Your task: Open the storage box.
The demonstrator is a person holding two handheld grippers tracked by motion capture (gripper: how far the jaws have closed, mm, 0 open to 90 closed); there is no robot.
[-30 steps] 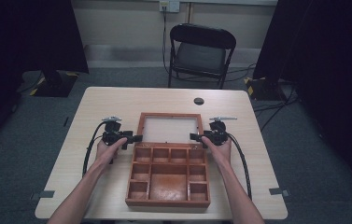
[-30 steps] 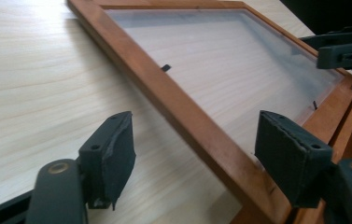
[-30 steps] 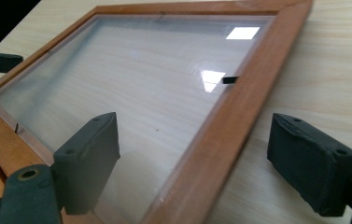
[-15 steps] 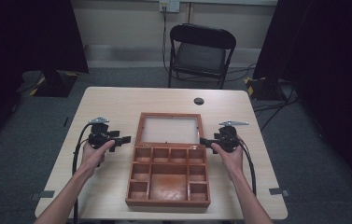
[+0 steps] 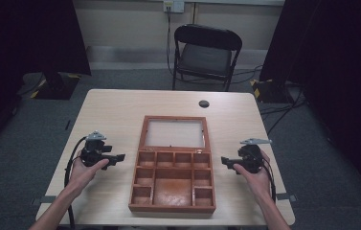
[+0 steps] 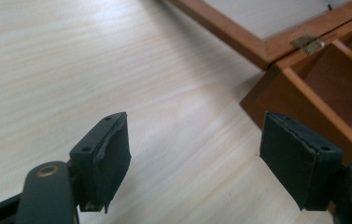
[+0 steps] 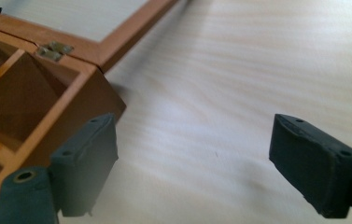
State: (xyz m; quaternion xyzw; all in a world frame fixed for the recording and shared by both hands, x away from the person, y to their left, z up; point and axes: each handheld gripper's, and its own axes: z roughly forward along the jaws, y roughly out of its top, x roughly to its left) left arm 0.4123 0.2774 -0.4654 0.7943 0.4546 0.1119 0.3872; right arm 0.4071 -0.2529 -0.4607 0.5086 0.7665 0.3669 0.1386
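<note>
A wooden box (image 5: 173,179) with several empty compartments lies open in the middle of the table, its glass-paned lid (image 5: 173,134) folded flat behind it. My left gripper (image 5: 116,157) hovers left of the box and points at it. Its jaws have just been opening, with nothing between them. In the left gripper view, the left gripper (image 6: 197,172) frames bare tabletop beside the box corner (image 6: 276,88) and a brass hinge (image 6: 308,43). My right gripper (image 5: 226,160) is open to the right of the box. The right gripper view has the right gripper (image 7: 192,168) beside the box corner (image 7: 85,93).
The light wooden table (image 5: 111,110) has a small black round cap (image 5: 204,103) near its far edge. A black folding chair (image 5: 207,52) stands behind the table. Dark curtains hang at both sides.
Both hands have drawn outward from the box's sides, the left hand going left and the right hand going right. The box and lid have stayed put.
</note>
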